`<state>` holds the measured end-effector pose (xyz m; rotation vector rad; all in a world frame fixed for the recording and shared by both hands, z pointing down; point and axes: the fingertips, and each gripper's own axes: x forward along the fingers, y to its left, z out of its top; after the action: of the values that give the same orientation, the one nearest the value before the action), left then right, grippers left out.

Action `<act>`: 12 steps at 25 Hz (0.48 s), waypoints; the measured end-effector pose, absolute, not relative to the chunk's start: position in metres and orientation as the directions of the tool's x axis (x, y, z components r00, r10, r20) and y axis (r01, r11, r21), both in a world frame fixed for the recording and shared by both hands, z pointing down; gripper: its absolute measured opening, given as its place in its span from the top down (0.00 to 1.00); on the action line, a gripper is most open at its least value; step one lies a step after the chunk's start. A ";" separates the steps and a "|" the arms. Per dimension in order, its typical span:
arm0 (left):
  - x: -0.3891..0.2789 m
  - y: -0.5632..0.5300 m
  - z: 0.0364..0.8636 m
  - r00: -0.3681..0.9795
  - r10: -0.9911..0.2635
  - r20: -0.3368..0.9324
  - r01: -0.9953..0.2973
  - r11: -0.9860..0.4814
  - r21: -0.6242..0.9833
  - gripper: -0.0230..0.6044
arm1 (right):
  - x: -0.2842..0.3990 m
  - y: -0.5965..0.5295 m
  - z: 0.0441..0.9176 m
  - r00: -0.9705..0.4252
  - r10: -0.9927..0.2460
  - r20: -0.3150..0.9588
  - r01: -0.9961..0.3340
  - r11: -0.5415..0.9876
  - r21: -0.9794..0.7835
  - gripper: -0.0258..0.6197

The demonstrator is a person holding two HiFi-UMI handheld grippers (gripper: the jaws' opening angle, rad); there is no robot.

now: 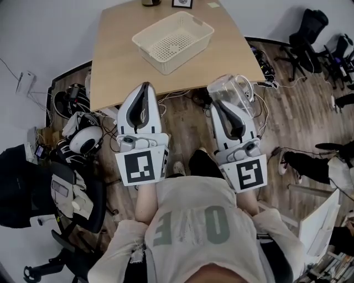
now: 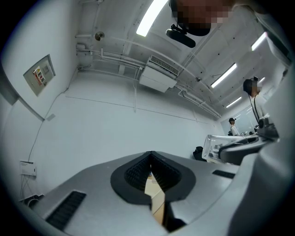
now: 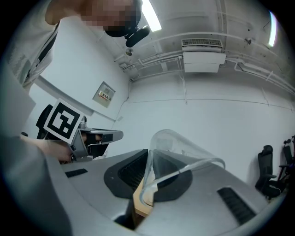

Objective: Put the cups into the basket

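A cream perforated basket [image 1: 191,54] stands on the wooden table [image 1: 116,61], with nothing showing inside it. My right gripper [image 1: 222,104] is shut on the wall of a clear plastic cup [image 1: 229,88], held just off the table's near edge over the floor. In the right gripper view the cup [image 3: 184,152] lies tilted, its wall pinched between the jaws of that gripper [image 3: 150,173]. My left gripper [image 1: 145,87] hovers level with it to the left, shut with nothing in it. In the left gripper view that gripper [image 2: 150,173] shows its pads [image 2: 136,173] pressed together.
A small framed picture [image 1: 182,4] stands at the table's far edge. Black office chairs [image 1: 307,33] are at the back right. A white headset [image 1: 86,138], cables and another chair [image 1: 33,188] crowd the floor on the left. Someone's legs [image 1: 301,163] stretch in from the right.
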<state>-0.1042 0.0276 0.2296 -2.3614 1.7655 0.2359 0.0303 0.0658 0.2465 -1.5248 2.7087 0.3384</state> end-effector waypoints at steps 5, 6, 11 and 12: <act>-0.090 -0.007 0.239 0.293 -0.934 -0.205 -0.956 -0.286 -0.065 0.95 | 0.042 0.025 0.253 -0.518 -0.847 -0.118 -0.852 0.499 0.156 0.93; -0.088 -0.016 0.239 0.288 -0.936 -0.204 -0.958 -0.281 -0.064 0.95 | 0.043 0.016 0.253 -0.523 -0.844 -0.118 -0.849 0.505 0.155 0.93; -0.081 -0.069 0.240 0.256 -0.945 -0.204 -0.967 -0.249 -0.063 0.95 | 0.046 -0.042 0.257 -0.565 -0.819 -0.103 -0.820 0.543 0.182 0.93; -0.080 -0.080 0.241 0.247 -0.947 -0.204 -0.969 -0.240 -0.057 0.95 | 0.047 -0.056 0.258 -0.572 -0.814 -0.099 -0.815 0.550 0.183 0.93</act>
<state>-0.0802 -0.0803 0.2410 -2.3404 1.8196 0.1893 0.0475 -0.0556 0.2577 -1.4526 2.7635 0.3281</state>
